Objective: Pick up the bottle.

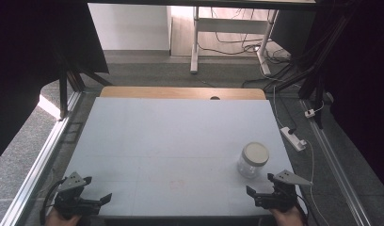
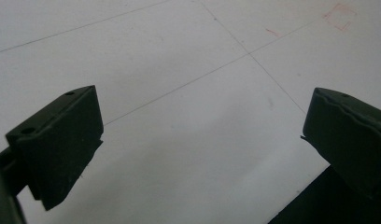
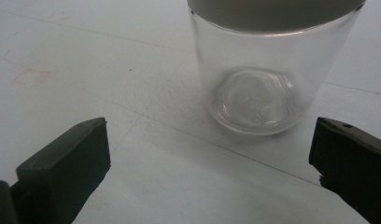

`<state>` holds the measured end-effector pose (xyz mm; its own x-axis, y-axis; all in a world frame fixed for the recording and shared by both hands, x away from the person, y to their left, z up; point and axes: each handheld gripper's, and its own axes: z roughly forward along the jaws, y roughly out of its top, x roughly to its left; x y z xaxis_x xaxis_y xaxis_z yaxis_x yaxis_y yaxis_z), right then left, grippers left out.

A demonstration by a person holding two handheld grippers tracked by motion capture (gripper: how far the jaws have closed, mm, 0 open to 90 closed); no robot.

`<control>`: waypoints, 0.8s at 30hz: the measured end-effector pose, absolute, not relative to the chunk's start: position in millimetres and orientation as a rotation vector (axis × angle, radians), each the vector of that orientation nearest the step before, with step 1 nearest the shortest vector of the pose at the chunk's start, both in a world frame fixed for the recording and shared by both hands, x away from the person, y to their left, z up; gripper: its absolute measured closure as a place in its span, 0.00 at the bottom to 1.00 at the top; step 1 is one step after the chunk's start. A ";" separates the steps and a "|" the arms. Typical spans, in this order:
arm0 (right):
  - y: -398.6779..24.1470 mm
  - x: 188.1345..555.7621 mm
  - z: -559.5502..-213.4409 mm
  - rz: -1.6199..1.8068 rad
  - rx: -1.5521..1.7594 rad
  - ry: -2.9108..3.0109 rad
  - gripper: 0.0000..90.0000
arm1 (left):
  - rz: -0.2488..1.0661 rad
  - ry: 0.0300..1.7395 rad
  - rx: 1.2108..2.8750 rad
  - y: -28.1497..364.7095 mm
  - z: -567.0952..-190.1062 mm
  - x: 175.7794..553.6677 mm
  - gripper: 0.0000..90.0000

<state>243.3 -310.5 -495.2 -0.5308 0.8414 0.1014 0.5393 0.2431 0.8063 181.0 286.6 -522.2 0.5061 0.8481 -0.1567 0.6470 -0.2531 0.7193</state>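
The bench (image 1: 171, 136) takes up the middle of the high view, a pale blue-white sheet ruled with thin lines, with a wooden strip along its far edge at twelve o'clock. A faint red square mark (image 1: 176, 184) sits on it near the front, about six o'clock from the centre.

The jar (image 1: 252, 160) stands upright on the bench toward four o'clock, clear glass with a pale lid shut on top. In the right gripper view the jar (image 3: 261, 74) rises ahead at about one o'clock, its thick base resting flat on the sheet; nothing can be seen inside it.

The right tongs (image 1: 264, 184) hover at the front right corner, at five o'clock, just short of the jar and not touching it. Its jaws stand wide apart with nothing between them, and the right gripper view confirms the right tongs (image 3: 209, 163) gape with the jar beyond the tips.

The left tongs (image 1: 99, 189) sit at the front left corner, at seven o'clock, well apart from the jar. These too are spread wide and hold nothing; in the left gripper view, bare sheet lies between the tips of the left tongs (image 2: 202, 126).
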 end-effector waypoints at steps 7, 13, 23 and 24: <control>-310.2 246.8 -489.7 1.166 1.215 2.161 0.00 | 0.338 1.223 1.996 286.4 -522.3 181.2 0.00; -311.5 251.9 -492.2 1.196 1.237 2.168 0.00 | 0.336 1.224 1.996 286.5 -522.3 181.3 0.00; -310.3 266.5 -494.7 1.167 1.238 2.163 0.00 | 0.333 1.222 2.002 286.4 -522.6 182.0 0.00; -310.0 267.7 -494.8 1.163 1.234 2.167 0.00 | 0.333 1.222 2.002 286.4 -522.6 182.0 0.00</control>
<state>267.7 -310.0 -494.8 -0.5378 0.8405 0.0653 0.5188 0.2690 0.8115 182.0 286.4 -522.6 0.5096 0.8461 -0.1560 0.6499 -0.2597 0.7143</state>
